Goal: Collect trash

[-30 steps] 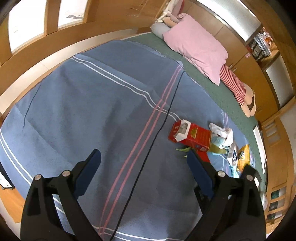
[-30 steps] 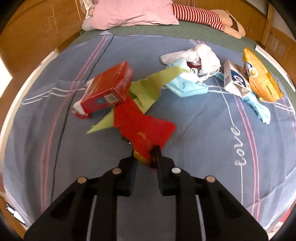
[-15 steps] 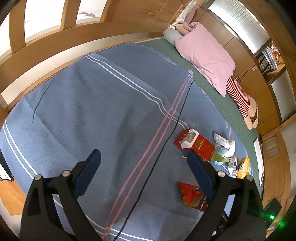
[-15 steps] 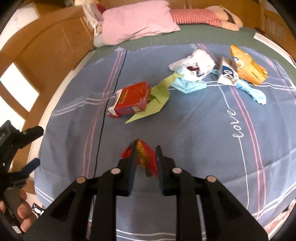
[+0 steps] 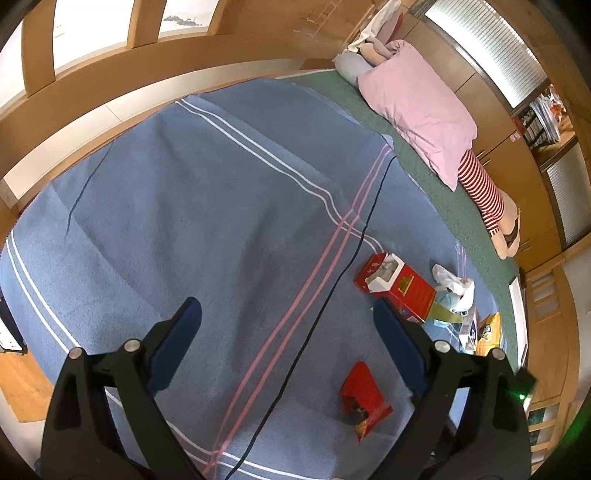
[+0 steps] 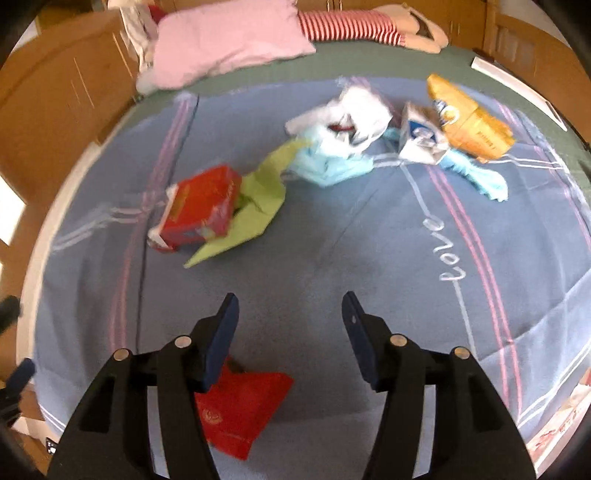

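Note:
A red wrapper point(image 6: 240, 410) lies flat on the blue bedspread point(image 6: 332, 266), below and left of my right gripper point(image 6: 290, 317). Its jaws are opening and nothing is between them. In the left wrist view the same red wrapper point(image 5: 364, 398) lies near the bed's front edge. My left gripper point(image 5: 288, 328) hangs open above bare bedspread point(image 5: 184, 221). Further back lie a red box point(image 6: 201, 208), a green paper point(image 6: 258, 206), a light blue cloth point(image 6: 328, 166), a white bag point(image 6: 354, 110), a small white carton point(image 6: 419, 136) and an orange packet point(image 6: 469, 122).
A pink pillow point(image 6: 229, 48) and a striped soft toy point(image 6: 354, 27) lie at the head of the bed on a green sheet. Wooden cabinets point(image 5: 517, 122) line the wall behind. A thin black cable point(image 5: 332, 280) runs across the bedspread.
My right gripper lifted the red wrapper away from the pile, carried it toward the bed's front edge, then opened. The wrapper now lies loose on the bedspread. The left gripper stayed open.

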Available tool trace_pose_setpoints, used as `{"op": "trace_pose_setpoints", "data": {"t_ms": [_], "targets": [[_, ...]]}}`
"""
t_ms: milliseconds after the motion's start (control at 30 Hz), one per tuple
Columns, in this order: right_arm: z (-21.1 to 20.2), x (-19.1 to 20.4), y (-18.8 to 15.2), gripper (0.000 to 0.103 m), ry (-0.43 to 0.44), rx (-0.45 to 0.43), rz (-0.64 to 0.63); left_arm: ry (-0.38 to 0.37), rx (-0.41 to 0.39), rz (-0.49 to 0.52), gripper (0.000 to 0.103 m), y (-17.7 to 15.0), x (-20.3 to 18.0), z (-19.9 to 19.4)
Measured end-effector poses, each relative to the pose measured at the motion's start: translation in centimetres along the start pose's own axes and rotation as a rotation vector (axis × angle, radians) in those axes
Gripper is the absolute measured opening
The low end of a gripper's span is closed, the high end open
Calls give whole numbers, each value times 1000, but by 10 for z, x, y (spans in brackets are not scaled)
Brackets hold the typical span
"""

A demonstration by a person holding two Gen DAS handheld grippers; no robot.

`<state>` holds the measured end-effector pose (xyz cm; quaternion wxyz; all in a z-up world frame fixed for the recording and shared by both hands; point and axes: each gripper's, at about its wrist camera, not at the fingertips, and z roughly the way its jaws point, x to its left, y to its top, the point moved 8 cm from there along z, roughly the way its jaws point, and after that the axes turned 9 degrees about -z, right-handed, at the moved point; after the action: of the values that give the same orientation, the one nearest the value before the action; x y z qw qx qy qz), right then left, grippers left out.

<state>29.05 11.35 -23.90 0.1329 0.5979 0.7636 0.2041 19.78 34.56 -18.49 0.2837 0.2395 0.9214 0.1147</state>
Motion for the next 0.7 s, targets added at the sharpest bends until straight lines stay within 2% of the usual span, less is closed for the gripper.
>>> {"op": "trace_pose_setpoints", "data": {"t_ms": [100,233,433,500,533,600,700], "targets": [[10,9,-13,57,13,58,-50,-3,0,-4,94,0,-1,0],[7,19,-13,57,53,49,-86,-5,3,10,94,-3,-4,2],[11,37,-19,57,128,88,-141,-1,-14,-20,94,1,1,-1],[8,47,-20,57,192,87,-160,-8,-26,-45,94,5,5,-3],[5,54,-20,57,233,80,-173,-18,-34,-63,94,6,7,-6],[-4,62,-17,57,260,50,-200,-30,-80,-137,94,14,18,-15],[-31,49,3,58,161,-104,-188,-16,-118,-209,94,22,35,-22]]}}
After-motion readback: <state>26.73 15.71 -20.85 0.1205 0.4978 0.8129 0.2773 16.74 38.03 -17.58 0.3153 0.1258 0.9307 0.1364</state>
